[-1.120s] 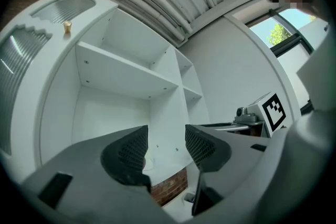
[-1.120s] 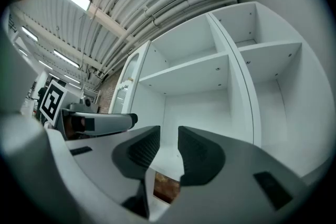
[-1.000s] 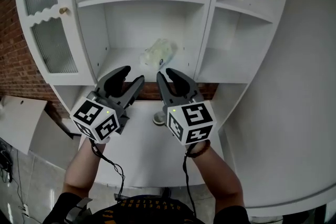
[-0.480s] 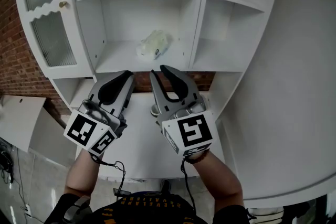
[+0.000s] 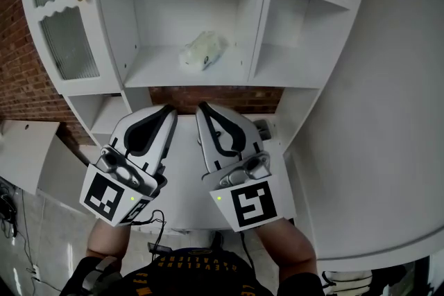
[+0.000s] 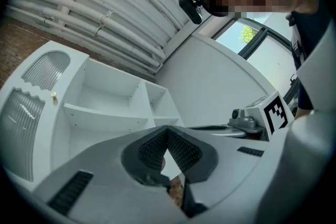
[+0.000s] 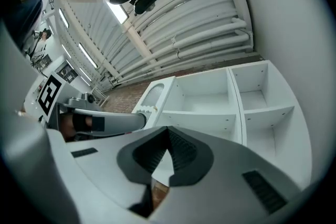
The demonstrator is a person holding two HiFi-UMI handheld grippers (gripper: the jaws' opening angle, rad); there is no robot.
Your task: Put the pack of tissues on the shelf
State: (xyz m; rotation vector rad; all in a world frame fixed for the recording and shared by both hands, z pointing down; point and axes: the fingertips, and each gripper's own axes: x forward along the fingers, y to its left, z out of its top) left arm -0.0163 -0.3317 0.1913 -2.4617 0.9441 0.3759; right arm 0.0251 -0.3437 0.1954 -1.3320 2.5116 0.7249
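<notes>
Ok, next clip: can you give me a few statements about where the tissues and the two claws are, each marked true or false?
1. The pack of tissues lies on a shelf. True.
2. The left claw is shut on the pack. False: it is shut on nothing and is held short of the shelf, apart from the pack.
3. The right claw is shut and empty. True.
4. The pack is in the narrow right-hand compartment. False: it lies in the wider compartment, left of the upright divider.
</notes>
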